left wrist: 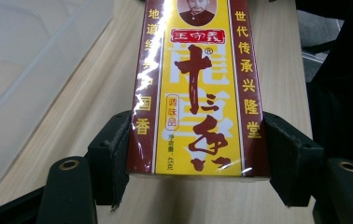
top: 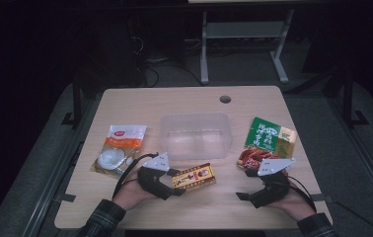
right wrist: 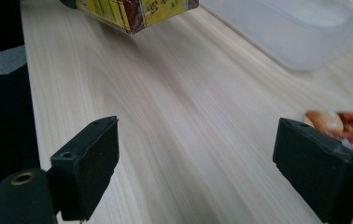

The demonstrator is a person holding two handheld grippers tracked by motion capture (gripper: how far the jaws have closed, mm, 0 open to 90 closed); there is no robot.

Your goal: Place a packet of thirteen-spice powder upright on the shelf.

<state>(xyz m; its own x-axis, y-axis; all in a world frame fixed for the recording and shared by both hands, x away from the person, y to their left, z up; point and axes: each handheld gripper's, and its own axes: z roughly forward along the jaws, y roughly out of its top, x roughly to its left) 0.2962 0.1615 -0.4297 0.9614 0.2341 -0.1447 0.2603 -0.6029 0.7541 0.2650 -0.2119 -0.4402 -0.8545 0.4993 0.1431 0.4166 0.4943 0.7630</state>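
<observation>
**Spice box gripped, container unfilled**

Nearest the high camera: both forearms, entering from the near table edge. Left gripper clamped on yellow-and-maroon spice box, pads pressing both long sides in the left gripper view; box apparently raised just off the wood, judging by the shadow beneath it in the right gripper view. Right gripper spread wide over bare wood, nothing between the pads, snack packet just beside it. Clear plastic container empty at table centre. White-and-orange pouch lying untouched at the left.

Assessment: pickup done; transfer into container outstanding, likely also for both packets. Roughly one early step complete.
</observation>
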